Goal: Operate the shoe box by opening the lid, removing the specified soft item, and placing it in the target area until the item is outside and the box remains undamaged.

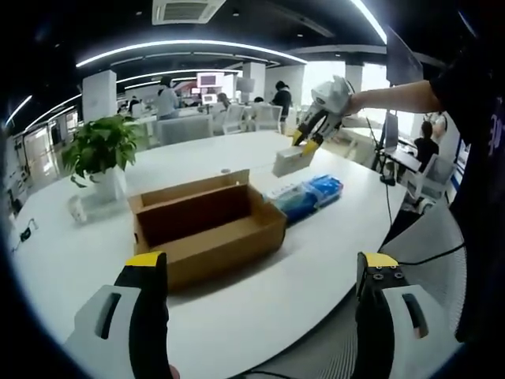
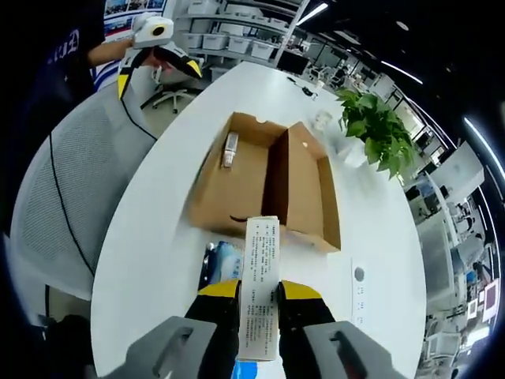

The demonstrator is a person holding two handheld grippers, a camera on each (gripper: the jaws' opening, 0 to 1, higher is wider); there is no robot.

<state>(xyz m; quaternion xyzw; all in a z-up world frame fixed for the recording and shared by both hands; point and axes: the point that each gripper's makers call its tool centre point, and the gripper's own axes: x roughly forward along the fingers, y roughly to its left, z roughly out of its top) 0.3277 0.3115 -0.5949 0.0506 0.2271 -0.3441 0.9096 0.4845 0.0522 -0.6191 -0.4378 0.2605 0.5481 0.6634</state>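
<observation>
The brown cardboard shoe box [image 1: 207,223] stands open on the white table, and its lid [image 2: 233,185] lies folded back flat beside the box [image 2: 304,185]. My right gripper [image 2: 259,290] is shut on a flat white packet [image 2: 260,284] with printed text and holds it in the air above the table. From the left gripper view, that gripper [image 1: 304,144] holds the packet [image 1: 289,160] beyond the box. A blue packet [image 1: 310,196] lies on the table next to the box, under the held one [image 2: 222,260]. My left gripper [image 1: 260,292] is open and empty near the table edge [image 2: 156,71].
A potted green plant [image 1: 102,150] stands on the round white table [image 1: 260,316] behind the box. A grey mesh chair [image 2: 71,197] sits at the table's edge beside a person. Desks, chairs and several people fill the office behind.
</observation>
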